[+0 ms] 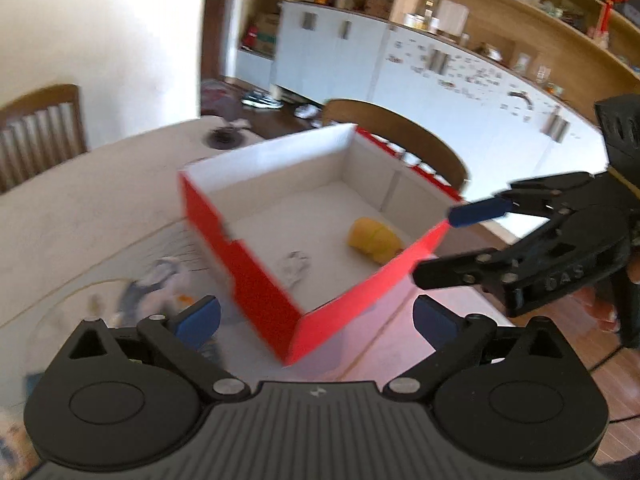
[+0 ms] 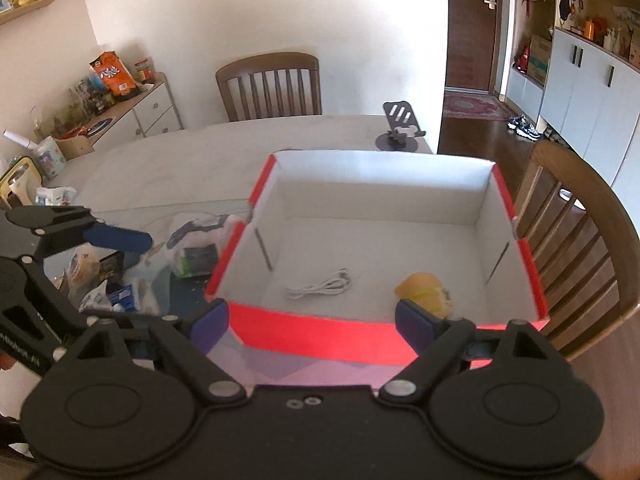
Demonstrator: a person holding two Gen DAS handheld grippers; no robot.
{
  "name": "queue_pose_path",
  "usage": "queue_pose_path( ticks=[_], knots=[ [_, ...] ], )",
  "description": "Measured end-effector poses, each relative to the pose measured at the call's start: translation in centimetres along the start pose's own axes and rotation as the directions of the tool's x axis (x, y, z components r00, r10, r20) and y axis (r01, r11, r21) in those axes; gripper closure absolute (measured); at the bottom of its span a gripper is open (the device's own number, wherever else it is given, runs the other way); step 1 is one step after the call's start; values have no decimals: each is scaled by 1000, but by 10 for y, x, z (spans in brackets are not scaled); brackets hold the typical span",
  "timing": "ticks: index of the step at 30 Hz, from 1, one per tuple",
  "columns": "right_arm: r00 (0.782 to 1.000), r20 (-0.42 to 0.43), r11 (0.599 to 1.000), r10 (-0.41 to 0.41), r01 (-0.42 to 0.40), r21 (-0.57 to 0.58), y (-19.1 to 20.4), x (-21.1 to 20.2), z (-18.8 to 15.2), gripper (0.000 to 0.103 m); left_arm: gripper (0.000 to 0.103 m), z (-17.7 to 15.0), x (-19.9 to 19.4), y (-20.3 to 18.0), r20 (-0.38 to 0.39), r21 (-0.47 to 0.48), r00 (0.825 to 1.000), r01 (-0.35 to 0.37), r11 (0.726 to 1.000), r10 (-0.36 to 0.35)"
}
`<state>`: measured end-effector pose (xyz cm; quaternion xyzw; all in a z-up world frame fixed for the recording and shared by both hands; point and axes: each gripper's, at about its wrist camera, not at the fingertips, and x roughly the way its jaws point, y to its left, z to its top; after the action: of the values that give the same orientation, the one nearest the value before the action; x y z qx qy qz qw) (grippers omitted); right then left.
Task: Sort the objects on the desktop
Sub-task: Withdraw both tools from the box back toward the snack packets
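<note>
Above the near edge of the red cardboard box (image 2: 320, 334) on the tabletop (image 2: 168, 152), the left claw (image 1: 316, 318) and right claw (image 2: 312, 326) stand spread wide, both empty; inside the box lie a white cable (image 2: 324, 286) and a yellow soft object (image 2: 426, 290).

Bright daylight, walls nearly washed out — left view smeared by motion blur, right view sharper; strong fisheye bending at edges.

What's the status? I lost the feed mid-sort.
Left gripper open, empty. Right gripper open, empty. Red box holds white cable and yellow item. Clutter pile left of box, unsorted.
</note>
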<state>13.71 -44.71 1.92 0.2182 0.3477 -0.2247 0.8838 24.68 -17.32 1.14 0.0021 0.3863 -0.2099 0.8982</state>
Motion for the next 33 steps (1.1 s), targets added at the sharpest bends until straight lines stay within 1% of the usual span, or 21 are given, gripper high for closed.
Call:
queue_pose_path(
  ticks=[4,11,17,27,30,33],
  knots=[
    [1000,3,1000,3,-3,5,20,1,-6,13,0,-11,-17,15,11,-34,999,-32,999,33],
    [1000,5,1000,1,-1,15,54,4,-10,13,0,-31,-45,32,38,-67,998,-46,997,49],
    [1000,7,1000,-9,9,18,85,6,-12,14,0,-50,-63,48,42,-86,996,-70,994,74],
    [1000,0,1000,9,-9,25,130,18,-13,15,0,-79,-91,85,35,-150,995,-90,985,96],
    [1000,-4,1000,19,-19,20,145,24,-13,15,0,-88,-100,96,30,-166,993,-108,980,115],
    [1000,-9,1000,26,-26,18,158,31,-14,18,0,-97,-107,108,22,-187,991,-124,975,130]
  ],
)
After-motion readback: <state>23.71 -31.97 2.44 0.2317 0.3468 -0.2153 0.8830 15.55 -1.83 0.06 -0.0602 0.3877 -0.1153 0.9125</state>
